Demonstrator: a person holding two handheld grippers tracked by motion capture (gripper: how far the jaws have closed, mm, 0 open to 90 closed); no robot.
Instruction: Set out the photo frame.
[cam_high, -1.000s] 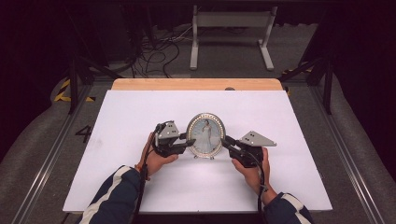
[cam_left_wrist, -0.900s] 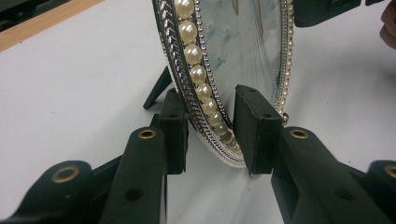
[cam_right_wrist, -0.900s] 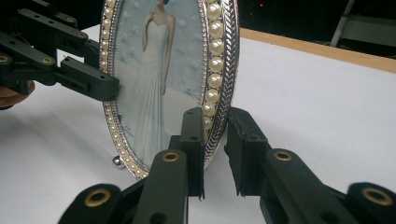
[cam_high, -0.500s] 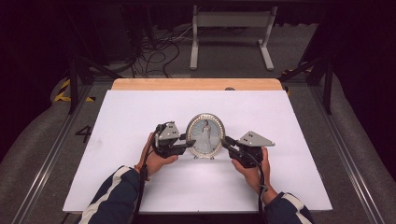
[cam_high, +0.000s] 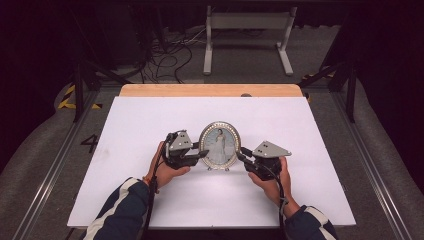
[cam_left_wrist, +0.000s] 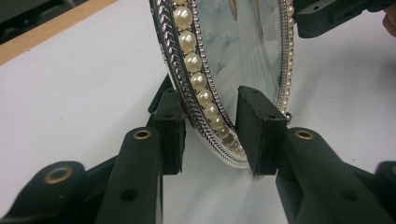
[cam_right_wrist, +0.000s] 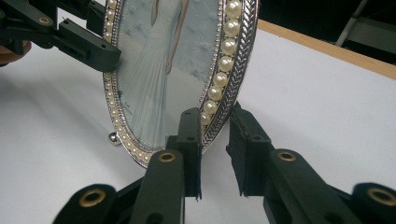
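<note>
An oval picture frame (cam_high: 219, 145) with a pearl and silver rim stands upright on the white table (cam_high: 150, 120); it holds a picture of a figure in a long pale dress. My left gripper (cam_high: 202, 152) is at its left edge and my right gripper (cam_high: 240, 153) at its right edge. In the left gripper view the rim (cam_left_wrist: 196, 74) runs between the two pads (cam_left_wrist: 254, 126) with a thin gap. In the right gripper view the rim (cam_right_wrist: 224, 70) likewise stands between the pads (cam_right_wrist: 243, 149), apart from the right one. Both pairs of jaws have just been opening, with the frame still between them.
A wooden strip (cam_high: 210, 90) borders the table's far edge. Beyond it, on the floor, lie cables (cam_high: 170, 55) and a metal stand (cam_high: 247, 30). Metal rails (cam_high: 55, 165) run along both sides. White tabletop spreads out around the frame.
</note>
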